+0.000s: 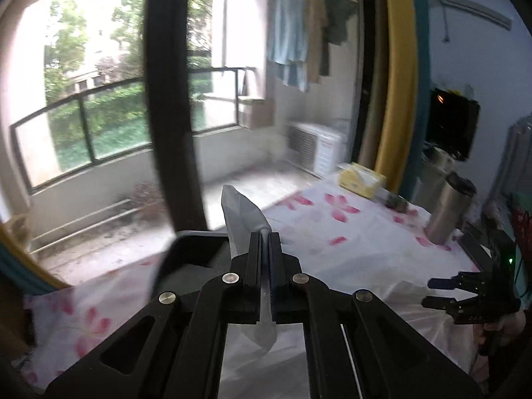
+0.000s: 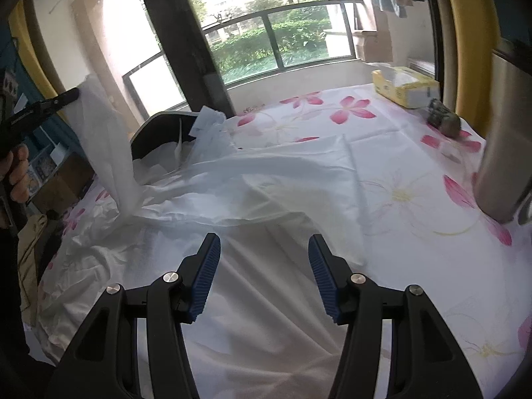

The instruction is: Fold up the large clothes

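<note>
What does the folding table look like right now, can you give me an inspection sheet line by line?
Surface: table under a flowered cloth.
Job's things: white garment spread across the cloth, one end lifted.
Clutter: yellow tissue box, steel tumbler, small dark lump, black chair at the far edge.
Grippers: left claw shut on the garment; right claw open above it, holding nothing.
Cables: nothing seen.
Surroundings: balcony window, hanging laundry, air-conditioner unit.
</note>
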A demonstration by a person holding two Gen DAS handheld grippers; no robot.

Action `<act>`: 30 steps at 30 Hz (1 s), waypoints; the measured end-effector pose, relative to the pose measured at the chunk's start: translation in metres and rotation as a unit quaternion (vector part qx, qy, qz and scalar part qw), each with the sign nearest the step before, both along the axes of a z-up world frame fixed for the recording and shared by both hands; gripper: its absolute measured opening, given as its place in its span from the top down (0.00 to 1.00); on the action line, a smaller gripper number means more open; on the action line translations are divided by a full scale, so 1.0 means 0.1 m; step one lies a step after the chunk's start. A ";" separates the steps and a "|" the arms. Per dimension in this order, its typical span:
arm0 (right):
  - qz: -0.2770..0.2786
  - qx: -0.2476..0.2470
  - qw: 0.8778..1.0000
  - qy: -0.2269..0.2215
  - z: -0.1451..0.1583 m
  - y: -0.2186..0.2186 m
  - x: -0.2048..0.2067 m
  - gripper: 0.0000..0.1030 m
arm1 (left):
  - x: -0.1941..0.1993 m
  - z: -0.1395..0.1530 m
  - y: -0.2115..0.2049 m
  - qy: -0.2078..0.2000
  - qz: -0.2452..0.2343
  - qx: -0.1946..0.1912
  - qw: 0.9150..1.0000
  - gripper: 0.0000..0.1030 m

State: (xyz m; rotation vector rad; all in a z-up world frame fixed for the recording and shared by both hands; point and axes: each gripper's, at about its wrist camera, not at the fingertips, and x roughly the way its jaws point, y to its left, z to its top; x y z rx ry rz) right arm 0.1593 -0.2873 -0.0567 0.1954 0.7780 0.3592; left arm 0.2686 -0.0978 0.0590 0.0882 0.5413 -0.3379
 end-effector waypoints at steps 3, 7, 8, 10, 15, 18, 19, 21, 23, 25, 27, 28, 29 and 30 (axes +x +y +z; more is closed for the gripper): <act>-0.012 0.001 1.000 -0.001 0.00 -0.12 -0.05 0.46 | 0.06 -0.21 -0.30 0.016 -0.020 0.010 1.000 0.96; -0.018 -0.002 1.000 0.000 0.00 -0.22 -0.13 0.46 | 0.15 -0.47 -0.66 0.046 -0.047 0.010 0.998 0.96; -0.021 -0.002 1.000 0.001 0.00 -0.25 -0.15 0.46 | 0.16 -0.54 -0.74 0.054 -0.054 0.007 0.997 0.96; -0.029 -0.004 1.000 0.002 -0.01 -0.32 -0.17 0.46 | 0.17 -0.65 -0.85 0.070 -0.068 0.000 0.995 0.96; -0.050 -0.006 0.999 0.008 -0.04 -0.46 -0.21 0.46 | 0.17 -0.97 -1.14 0.126 -0.096 -0.006 0.987 0.68; -0.053 -0.009 0.999 0.009 -0.04 -0.46 -0.20 0.46 | 0.08 -1.06 -1.09 0.148 -0.101 -0.019 0.984 0.59; -0.052 -0.010 0.999 0.009 -0.03 -0.45 -0.19 0.46 | 0.04 -1.07 -1.04 0.151 -0.101 -0.022 0.983 0.59; -0.047 -0.014 0.999 0.010 -0.04 -0.39 -0.16 0.46 | -0.04 -1.08 -0.82 0.153 -0.087 -0.027 0.984 0.59; -0.039 -0.024 0.999 0.012 -0.04 -0.30 -0.10 0.46 | -0.12 -1.11 -0.50 0.160 -0.051 -0.032 0.985 0.59; -0.027 -0.034 0.999 0.011 -0.03 -0.21 -0.05 0.46 | -0.20 -1.14 -0.16 0.161 -0.014 -0.039 0.986 0.59; -0.014 -0.040 0.999 0.010 -0.02 -0.11 0.03 0.46 | -0.28 -1.16 0.21 0.160 0.024 -0.042 0.986 0.59; -0.006 -0.045 0.999 0.010 -0.02 -0.03 0.10 0.46 | -0.33 -1.18 0.41 0.161 0.048 -0.040 0.985 0.59; -0.001 -0.049 0.999 0.010 -0.02 0.01 0.14 0.46 | -0.36 -1.20 0.55 0.162 0.064 -0.041 0.984 0.59; 0.004 -0.053 0.999 0.010 -0.01 0.07 0.19 0.46 | -0.40 -1.22 0.73 0.163 0.083 -0.044 0.982 0.59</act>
